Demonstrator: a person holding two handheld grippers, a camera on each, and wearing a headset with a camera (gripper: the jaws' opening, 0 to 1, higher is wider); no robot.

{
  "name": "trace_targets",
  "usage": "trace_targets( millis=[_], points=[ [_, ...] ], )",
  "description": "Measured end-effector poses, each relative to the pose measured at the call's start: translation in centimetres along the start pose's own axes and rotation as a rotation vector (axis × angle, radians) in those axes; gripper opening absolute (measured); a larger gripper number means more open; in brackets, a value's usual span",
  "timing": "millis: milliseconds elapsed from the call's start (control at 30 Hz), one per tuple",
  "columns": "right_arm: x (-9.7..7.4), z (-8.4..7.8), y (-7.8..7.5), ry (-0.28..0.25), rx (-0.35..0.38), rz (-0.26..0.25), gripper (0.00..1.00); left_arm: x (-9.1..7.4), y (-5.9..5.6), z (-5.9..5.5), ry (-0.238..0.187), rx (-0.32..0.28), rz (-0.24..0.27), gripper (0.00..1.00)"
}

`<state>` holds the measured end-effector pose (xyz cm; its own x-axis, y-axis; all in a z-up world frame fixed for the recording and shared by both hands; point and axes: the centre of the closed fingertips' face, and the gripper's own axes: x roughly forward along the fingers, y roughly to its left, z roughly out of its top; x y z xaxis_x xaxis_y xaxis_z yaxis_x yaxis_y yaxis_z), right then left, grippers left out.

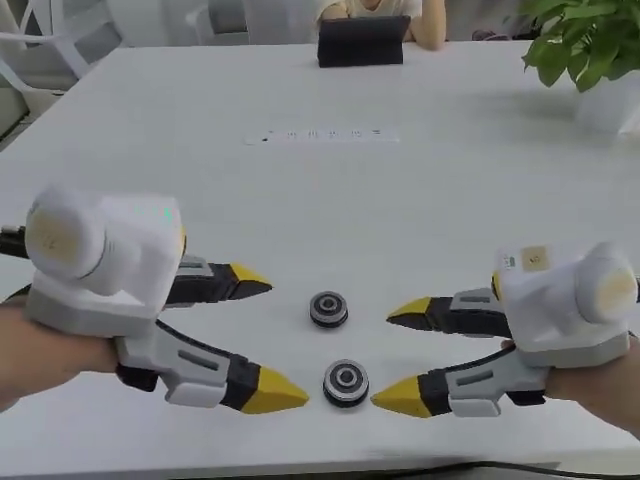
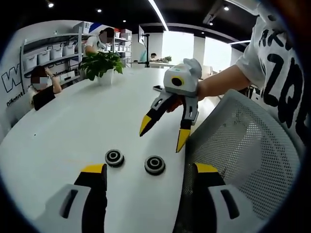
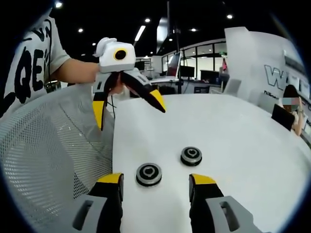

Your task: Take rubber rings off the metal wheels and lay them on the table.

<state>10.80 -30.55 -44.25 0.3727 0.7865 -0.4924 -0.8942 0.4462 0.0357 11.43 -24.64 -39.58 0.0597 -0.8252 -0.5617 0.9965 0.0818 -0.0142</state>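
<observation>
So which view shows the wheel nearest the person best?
The right gripper view: the near wheel sits largest and unblocked just ahead of the fingers. The head and left gripper views show it whole but smaller.

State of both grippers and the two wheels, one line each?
Left gripper: open, empty.
Right gripper: open, empty.
Near wheel: flat on table, rubber ring on, untouched.
Far wheel: flat on table, rubber ring on, untouched.

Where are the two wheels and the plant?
Near wheel (image 1: 346, 383): head view, on its hub.
Far wheel (image 1: 328, 309): head view, on its hub.
Plant (image 1: 578, 40): head view, on its leaves.
</observation>
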Motion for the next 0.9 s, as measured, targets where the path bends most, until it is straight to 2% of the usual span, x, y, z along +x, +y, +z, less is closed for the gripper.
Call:
trace_targets(
  millis=[167, 333, 500, 633, 833, 900],
  points=[
    [0.5, -0.4, 0.1, 0.003, 0.008, 0.012, 0.49, 0.9, 0.4, -0.4, 0.008, -0.002, 0.003, 0.57],
    [1.0, -0.9, 0.2, 0.010, 0.013, 0.022, 0.46, 1.7, 0.0, -0.8, 0.022, -0.008, -0.029, 0.56],
    [1.4, -1.2, 0.2, 0.016, 0.015, 0.033, 0.43, 2.5, -0.1, -1.0, 0.026, -0.008, -0.044, 0.50],
    [1.6, -1.4, 0.3, 0.019, 0.020, 0.039, 0.41, 3.1, -0.2, -1.1, 0.023, -0.016, -0.050, 0.41],
    [2.0, -1.6, 0.8, 0.018, 0.019, 0.056, 0.37, 4.0, -0.5, -1.5, 0.030, -0.022, -0.074, 0.37],
    [2.1, -1.7, 0.9, 0.020, 0.017, 0.059, 0.37, 4.5, -0.8, -1.8, 0.045, -0.026, -0.087, 0.36]
  ],
)
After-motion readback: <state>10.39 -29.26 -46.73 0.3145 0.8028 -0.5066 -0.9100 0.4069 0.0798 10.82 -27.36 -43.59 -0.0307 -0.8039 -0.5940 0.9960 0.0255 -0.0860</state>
